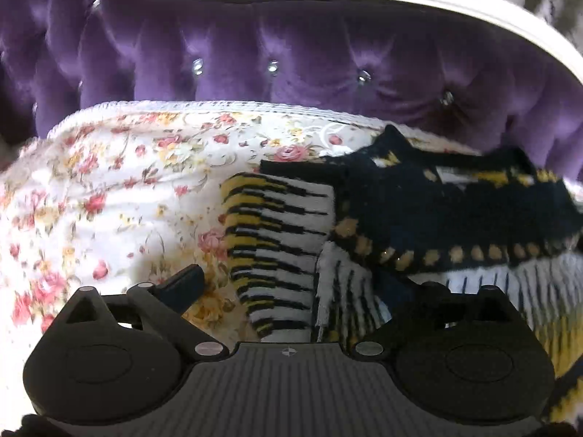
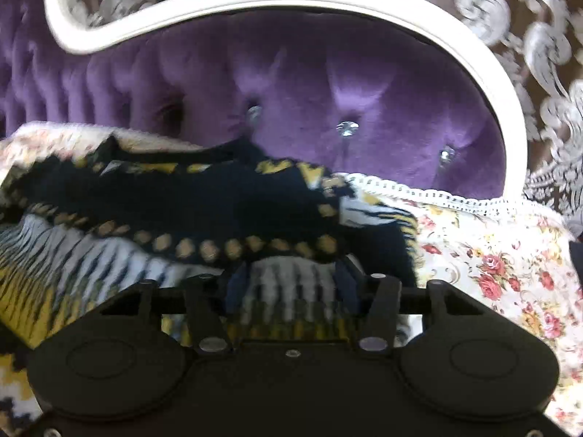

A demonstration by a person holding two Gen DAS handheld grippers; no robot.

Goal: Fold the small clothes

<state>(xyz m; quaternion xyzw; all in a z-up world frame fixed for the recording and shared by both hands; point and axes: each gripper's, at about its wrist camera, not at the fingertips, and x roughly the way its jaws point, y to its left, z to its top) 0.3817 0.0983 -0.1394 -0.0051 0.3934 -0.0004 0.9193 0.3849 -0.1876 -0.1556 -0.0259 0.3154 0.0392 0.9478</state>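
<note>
A knitted sweater [image 1: 437, 204], black with a row of tan dots and white, yellow and black stripes, lies crumpled on a floral bedspread [image 1: 109, 200]. One striped sleeve [image 1: 277, 240] stretches toward my left gripper [image 1: 291, 287], which is wide open, its fingers standing on either side of the sleeve's end without pressing it. In the right wrist view the same sweater [image 2: 182, 196] fills the left half. My right gripper [image 2: 291, 287] is half open over the sweater's striped white part, which lies flat between the blue pads [image 2: 235, 291]; I see no pinch in the cloth.
A purple tufted headboard [image 1: 291, 54] with a white frame [image 2: 473, 58] stands right behind the bed. The bedspread's lace edge [image 2: 455, 196] runs along it. Bare floral bedspread lies left of the sweater in the left wrist view and right of it [image 2: 510, 273] in the right wrist view.
</note>
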